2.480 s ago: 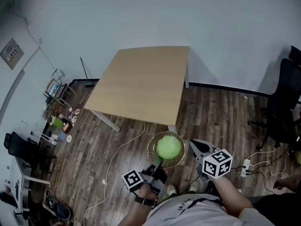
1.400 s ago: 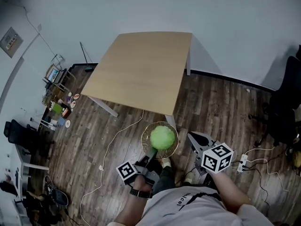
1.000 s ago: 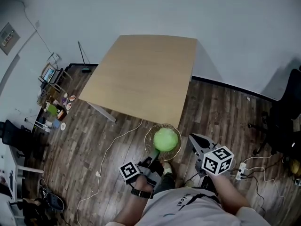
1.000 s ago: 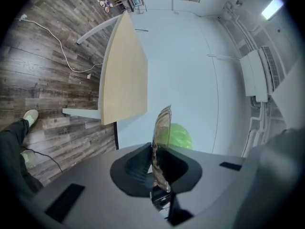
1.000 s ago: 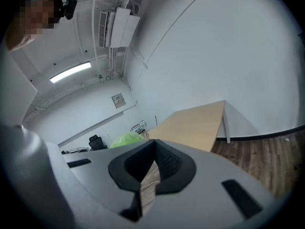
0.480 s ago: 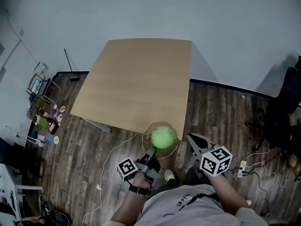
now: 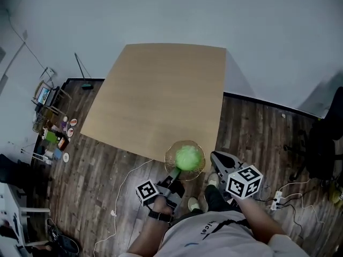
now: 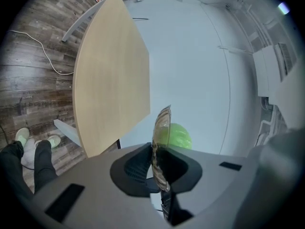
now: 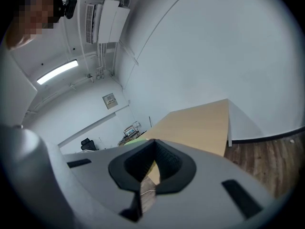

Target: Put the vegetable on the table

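Observation:
A round green vegetable (image 7: 188, 158) lies in a clear glass bowl (image 7: 185, 142), which hangs over the near edge of the light wooden table (image 7: 161, 95). My left gripper (image 7: 174, 173) is shut on the bowl's near rim. In the left gripper view the bowl's rim (image 8: 162, 125) stands edge-on between the pads of the left gripper (image 8: 155, 168), with the vegetable (image 8: 178, 136) behind it. My right gripper (image 7: 215, 156) hovers just right of the bowl, shut and empty. In its own view the right gripper (image 9: 150, 171) points at the table (image 9: 200, 125).
The tabletop is bare. A black office chair (image 7: 328, 141) stands at the right, with a power strip and cables (image 7: 276, 199) near it. A white cable (image 7: 126, 178) snakes over the wooden floor. Cluttered shelves (image 7: 51, 135) stand at the left. The person's feet (image 7: 194, 203) are below the bowl.
The bowl with the vegetable has travelled from above the floor to the table's near edge, still in the left gripper. The right gripper has kept its place beside it.

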`<state>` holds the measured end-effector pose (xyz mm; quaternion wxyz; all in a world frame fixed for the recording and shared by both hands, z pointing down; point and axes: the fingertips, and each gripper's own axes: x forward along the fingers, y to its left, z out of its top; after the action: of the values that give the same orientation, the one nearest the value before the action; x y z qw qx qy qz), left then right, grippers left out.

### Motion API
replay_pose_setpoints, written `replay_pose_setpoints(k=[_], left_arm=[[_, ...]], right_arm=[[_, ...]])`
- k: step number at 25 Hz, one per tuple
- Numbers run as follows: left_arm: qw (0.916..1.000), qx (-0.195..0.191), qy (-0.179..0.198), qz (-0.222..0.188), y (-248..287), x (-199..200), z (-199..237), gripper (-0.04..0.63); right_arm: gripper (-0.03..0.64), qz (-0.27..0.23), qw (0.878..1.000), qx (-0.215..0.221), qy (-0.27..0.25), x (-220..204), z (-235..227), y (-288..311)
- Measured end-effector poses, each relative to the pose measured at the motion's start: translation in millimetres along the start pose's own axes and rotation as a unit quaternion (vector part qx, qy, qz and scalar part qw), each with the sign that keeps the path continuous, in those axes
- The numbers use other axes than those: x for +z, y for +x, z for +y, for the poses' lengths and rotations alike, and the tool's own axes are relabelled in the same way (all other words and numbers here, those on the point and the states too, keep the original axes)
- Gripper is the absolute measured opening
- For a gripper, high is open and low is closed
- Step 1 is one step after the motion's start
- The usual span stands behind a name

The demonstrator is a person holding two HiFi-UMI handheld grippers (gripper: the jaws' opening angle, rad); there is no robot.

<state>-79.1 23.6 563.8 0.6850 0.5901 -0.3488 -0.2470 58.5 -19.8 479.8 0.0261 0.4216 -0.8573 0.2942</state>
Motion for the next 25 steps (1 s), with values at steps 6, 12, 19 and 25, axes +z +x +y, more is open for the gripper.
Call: replay_pose_setpoints(k=[6, 12, 19, 25], left_arm=[[0.9986, -0.022, -0.032, -0.036, 50.0, 21.5, -18.0, 0.04], [0.997, -0.017, -0.037, -0.066, 85.1, 42.5, -16.8, 0.04], [0.9962, -0.004, -0.042, -0.076, 113.4, 70.7, 2.1, 0.04], [0.9976, 0.007, -0.027, -0.063, 132.2, 112.8, 29.0, 0.04]], right_arm=[[0.012, 0.006, 0.999, 0.041, -0.009, 39.4, -34.2, 44.4], [0.012, 0.024, 0.997, 0.069, -0.009, 55.0, -58.8, 77.3], [0.012, 0.044, 0.997, 0.068, -0.004, 54.8, -81.6, 109.0], [0.012, 0.045, 0.998, 0.048, -0.004, 51.3, -91.2, 152.9]])
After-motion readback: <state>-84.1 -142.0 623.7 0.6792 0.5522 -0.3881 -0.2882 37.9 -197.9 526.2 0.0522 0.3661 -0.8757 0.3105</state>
